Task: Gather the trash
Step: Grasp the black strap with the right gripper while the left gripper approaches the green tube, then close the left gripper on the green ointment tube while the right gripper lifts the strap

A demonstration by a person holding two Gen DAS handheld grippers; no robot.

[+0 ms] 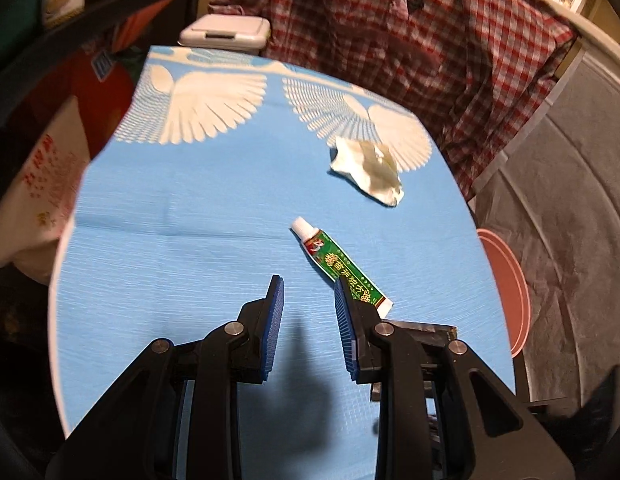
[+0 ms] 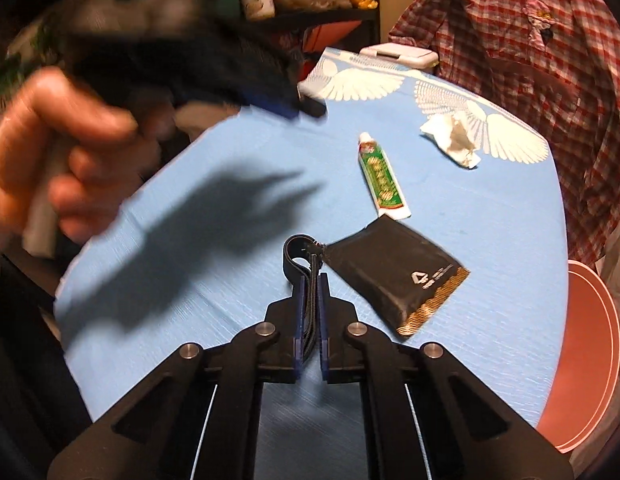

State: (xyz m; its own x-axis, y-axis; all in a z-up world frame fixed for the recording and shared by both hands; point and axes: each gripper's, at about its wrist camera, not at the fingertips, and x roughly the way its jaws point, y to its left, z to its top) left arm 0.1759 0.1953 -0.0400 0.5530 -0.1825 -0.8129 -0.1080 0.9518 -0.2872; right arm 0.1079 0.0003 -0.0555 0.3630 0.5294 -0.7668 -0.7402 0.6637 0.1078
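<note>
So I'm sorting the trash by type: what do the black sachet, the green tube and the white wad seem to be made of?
Black sachet: probably matte plastic or foil film, with a crimped gold serrated edge. Green tube: likely soft printed plastic or laminate, with a flat sealed end and white cap. White wad: looks like tissue paper, crumpled, soft, matte.

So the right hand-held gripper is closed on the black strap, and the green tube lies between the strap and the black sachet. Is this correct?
Not quite. The right hand-held gripper is closed on the black strap, but the green tube lies between the black sachet and the crumpled tissue, not between strap and sachet. The right wrist view shows it.
</note>
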